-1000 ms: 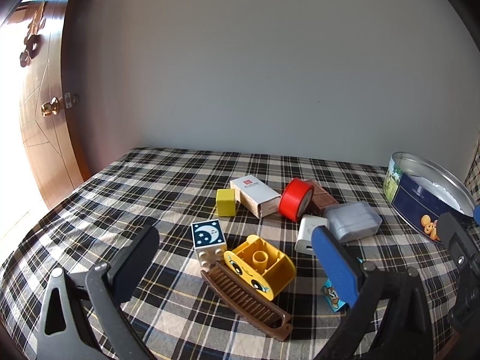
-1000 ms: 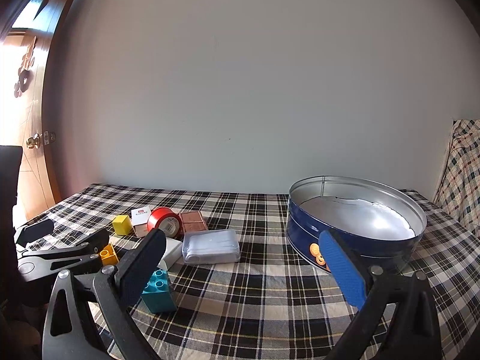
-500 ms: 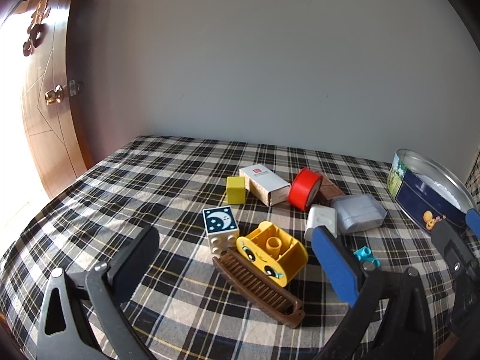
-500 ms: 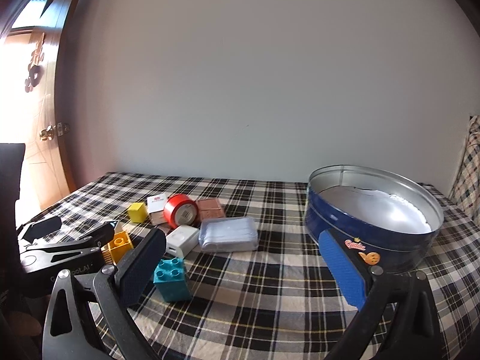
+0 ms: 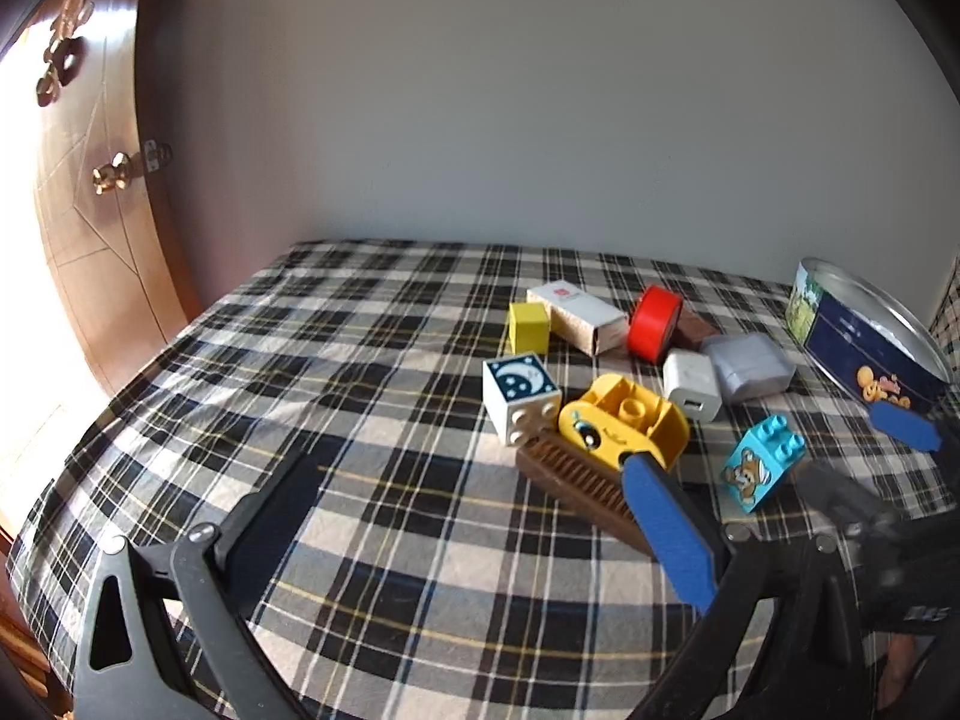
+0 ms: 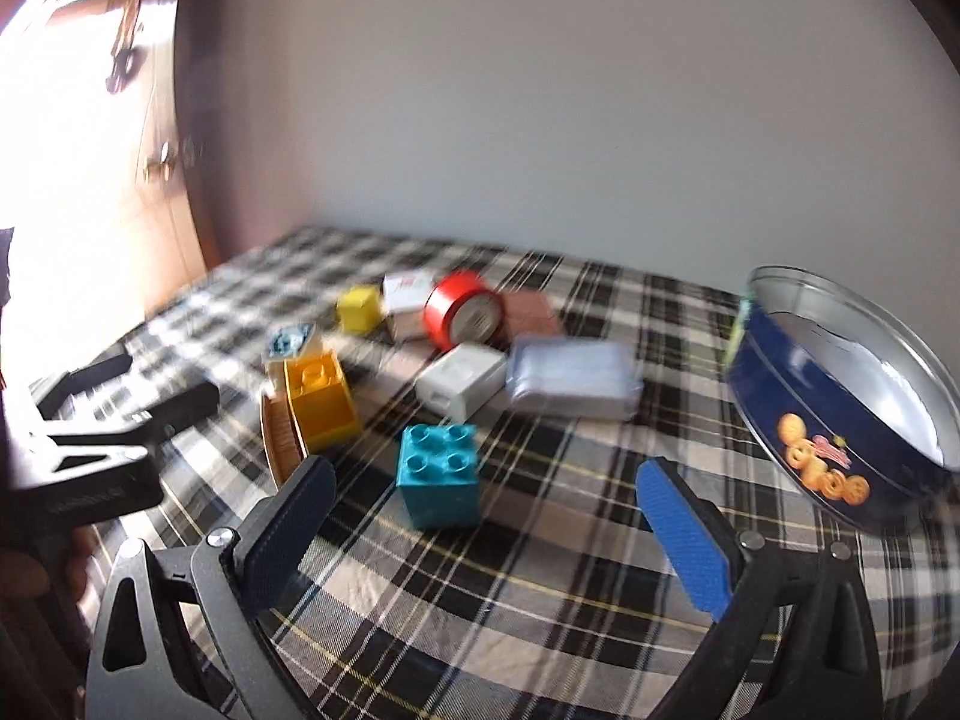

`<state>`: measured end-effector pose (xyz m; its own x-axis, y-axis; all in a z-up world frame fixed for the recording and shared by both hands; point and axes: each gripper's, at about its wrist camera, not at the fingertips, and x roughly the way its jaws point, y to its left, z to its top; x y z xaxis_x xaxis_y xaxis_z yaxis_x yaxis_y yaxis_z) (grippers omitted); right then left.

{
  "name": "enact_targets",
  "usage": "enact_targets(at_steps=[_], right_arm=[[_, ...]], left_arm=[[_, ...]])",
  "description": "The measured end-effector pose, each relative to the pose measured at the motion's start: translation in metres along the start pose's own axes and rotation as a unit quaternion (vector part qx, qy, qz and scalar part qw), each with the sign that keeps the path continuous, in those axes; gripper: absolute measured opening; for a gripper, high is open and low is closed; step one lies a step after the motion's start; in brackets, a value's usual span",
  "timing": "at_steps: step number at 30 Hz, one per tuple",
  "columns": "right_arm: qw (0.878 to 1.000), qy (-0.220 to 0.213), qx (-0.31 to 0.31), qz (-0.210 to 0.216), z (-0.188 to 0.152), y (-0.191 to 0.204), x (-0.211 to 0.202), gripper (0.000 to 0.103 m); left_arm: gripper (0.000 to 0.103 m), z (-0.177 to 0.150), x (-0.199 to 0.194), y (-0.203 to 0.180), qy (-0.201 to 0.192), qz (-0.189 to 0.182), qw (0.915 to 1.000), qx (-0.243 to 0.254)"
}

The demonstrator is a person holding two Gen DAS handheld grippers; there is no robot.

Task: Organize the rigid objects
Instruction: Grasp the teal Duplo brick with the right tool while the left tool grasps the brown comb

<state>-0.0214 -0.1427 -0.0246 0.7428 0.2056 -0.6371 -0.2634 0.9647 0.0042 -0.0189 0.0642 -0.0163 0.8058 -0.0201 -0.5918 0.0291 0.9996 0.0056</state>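
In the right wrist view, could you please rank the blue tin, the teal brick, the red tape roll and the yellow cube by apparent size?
1. Blue tin
2. Teal brick and red tape roll: alike; brick is nearer, so unsure
3. Yellow cube

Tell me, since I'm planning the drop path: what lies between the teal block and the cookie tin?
Only bare plaid cloth, seen in the right wrist view, separates the teal block from the cookie tin; the right gripper hovers open nearby.

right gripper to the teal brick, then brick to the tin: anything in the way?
Nothing visible. The right gripper is open with the teal brick directly ahead between its fingers, only bare plaid cloth before it. From brick to the blue tin the cloth is also bare; the grey case lies further back.
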Motion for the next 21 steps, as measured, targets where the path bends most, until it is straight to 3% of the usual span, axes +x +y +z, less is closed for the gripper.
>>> enact_targets(at_steps=[3, 8, 9, 10, 11, 12, 15, 21], right_arm=[[0.999, 0.045, -0.027, 0.001, 0.002, 0.010, 0.019, 0.083], [0.996, 0.085, -0.020, 0.014, 0.006, 0.008, 0.046, 0.080], [0.996, 0.090, -0.016, 0.016, 0.005, 0.006, 0.049, 0.070], [0.995, 0.096, -0.014, 0.018, 0.005, 0.005, 0.052, 0.048], [0.994, 0.105, -0.010, 0.025, 0.004, 0.003, 0.055, 0.038], [0.993, 0.114, -0.004, 0.031, 0.003, -0.001, 0.058, 0.034], [0.994, 0.098, 0.021, 0.041, 0.003, -0.013, 0.048, 0.034], [0.998, 0.043, 0.044, 0.019, 0.006, -0.037, 0.027, 0.034]], left_arm=[[0.103, -0.003, 0.002, 0.000, 0.014, 0.001, 0.9998, 0.011], [0.103, -0.005, 0.009, -0.004, 0.039, -0.026, 0.9989, -0.002], [0.103, -0.005, 0.011, -0.007, 0.045, -0.032, 0.9985, -0.003], [0.103, -0.005, 0.014, -0.012, 0.052, -0.038, 0.9979, -0.001], [0.103, -0.005, 0.017, -0.016, 0.058, -0.042, 0.9975, -0.001], [0.103, -0.005, 0.020, -0.020, 0.063, -0.044, 0.9970, -0.002], [0.103, -0.004, 0.031, -0.031, 0.087, -0.051, 0.9949, -0.007], [0.101, -0.002, 0.056, -0.052, 0.133, -0.044, 0.9901, -0.007]])
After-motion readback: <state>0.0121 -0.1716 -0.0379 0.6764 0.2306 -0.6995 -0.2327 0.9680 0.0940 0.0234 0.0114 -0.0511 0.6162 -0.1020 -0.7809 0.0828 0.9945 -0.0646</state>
